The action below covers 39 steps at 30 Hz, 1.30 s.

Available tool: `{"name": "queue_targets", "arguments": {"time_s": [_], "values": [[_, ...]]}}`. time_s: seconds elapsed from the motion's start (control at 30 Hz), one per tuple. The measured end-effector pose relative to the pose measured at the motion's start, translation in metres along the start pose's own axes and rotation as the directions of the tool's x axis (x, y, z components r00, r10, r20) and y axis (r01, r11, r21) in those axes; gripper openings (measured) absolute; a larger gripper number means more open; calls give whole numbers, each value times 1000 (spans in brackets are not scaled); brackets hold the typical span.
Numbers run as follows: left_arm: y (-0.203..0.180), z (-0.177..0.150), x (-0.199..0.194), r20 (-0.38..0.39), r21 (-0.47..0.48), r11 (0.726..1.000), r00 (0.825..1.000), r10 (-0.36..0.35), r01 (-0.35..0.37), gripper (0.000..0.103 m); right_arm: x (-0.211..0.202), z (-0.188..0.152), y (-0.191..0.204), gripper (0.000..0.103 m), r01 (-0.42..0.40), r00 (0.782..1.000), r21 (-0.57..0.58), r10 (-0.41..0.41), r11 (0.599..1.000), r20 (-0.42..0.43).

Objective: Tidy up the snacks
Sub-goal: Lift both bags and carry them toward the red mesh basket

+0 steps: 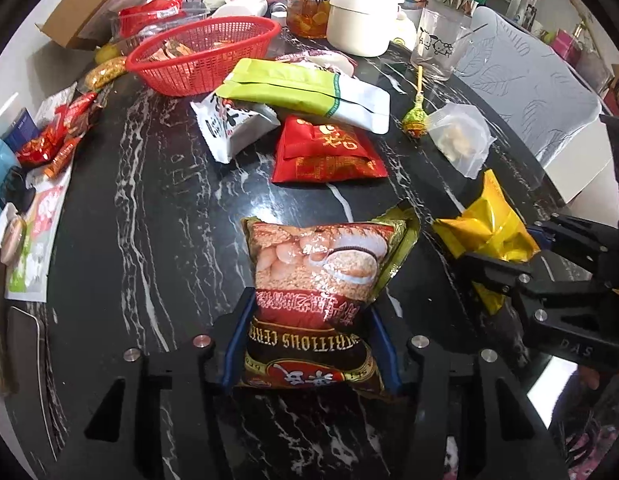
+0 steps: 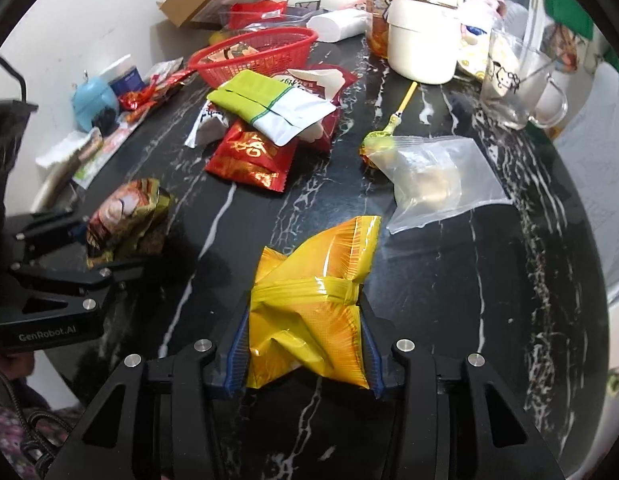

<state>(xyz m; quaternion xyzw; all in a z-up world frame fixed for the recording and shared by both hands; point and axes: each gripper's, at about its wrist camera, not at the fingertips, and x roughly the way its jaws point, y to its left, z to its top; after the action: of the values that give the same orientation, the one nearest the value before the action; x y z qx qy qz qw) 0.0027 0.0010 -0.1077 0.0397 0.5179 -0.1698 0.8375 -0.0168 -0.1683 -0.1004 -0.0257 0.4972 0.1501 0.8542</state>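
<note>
While the left gripper clamps a cereal bag and the right gripper clamps a yellow packet, both hang over the black table, well short of the red basket. A few snacks lie in that basket already; the red pouch, green-and-white packets, lollipop and clear bag wait in front of it, so most sorting seems left. The cereal bag reads partly "RITIOUS CER"; the left gripper's body says "GenRobot.AI".
</note>
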Motion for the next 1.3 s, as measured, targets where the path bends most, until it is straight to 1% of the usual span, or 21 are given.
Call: {"name": "queue_targets", "arguments": {"time_s": [0.1, 0.33, 0.43, 0.53, 0.77, 0.97, 1.17, 1.3], "values": [[-3, -1, -6, 5, 2, 1000, 1000, -12, 12, 51, -3, 1, 2, 46, -12, 1000, -5, 12, 1000, 4], [-1, 6, -18, 31, -18, 998, 998, -53, 54, 51, -11, 6, 12, 46, -74, 997, -37, 74, 997, 13], [0, 10, -22, 43, -24, 998, 997, -58, 59, 51, -13, 10, 15, 46, -110, 994, -45, 111, 993, 17], [4, 13, -26, 49, -32, 997, 997, -64, 65, 51, -16, 15, 19, 46, -128, 991, -54, 129, 990, 22], [11, 21, -38, 85, -50, 997, 995, -50, 55, 51, -21, 30, 28, 46, -137, 989, -102, 142, 985, 46], [16, 32, -49, 137, -68, 996, 990, -46, 56, 51, -29, 49, 38, 46, -138, 985, -157, 152, 978, 85], [22, 48, -63, 203, -79, 995, 978, -44, 61, 51, -37, 71, 42, 46, -143, 978, -193, 169, 971, 125], [25, 61, -74, 251, -75, 996, 967, -34, 54, 51, -44, 85, 43, 46, -126, 974, -214, 162, 969, 156]]}}
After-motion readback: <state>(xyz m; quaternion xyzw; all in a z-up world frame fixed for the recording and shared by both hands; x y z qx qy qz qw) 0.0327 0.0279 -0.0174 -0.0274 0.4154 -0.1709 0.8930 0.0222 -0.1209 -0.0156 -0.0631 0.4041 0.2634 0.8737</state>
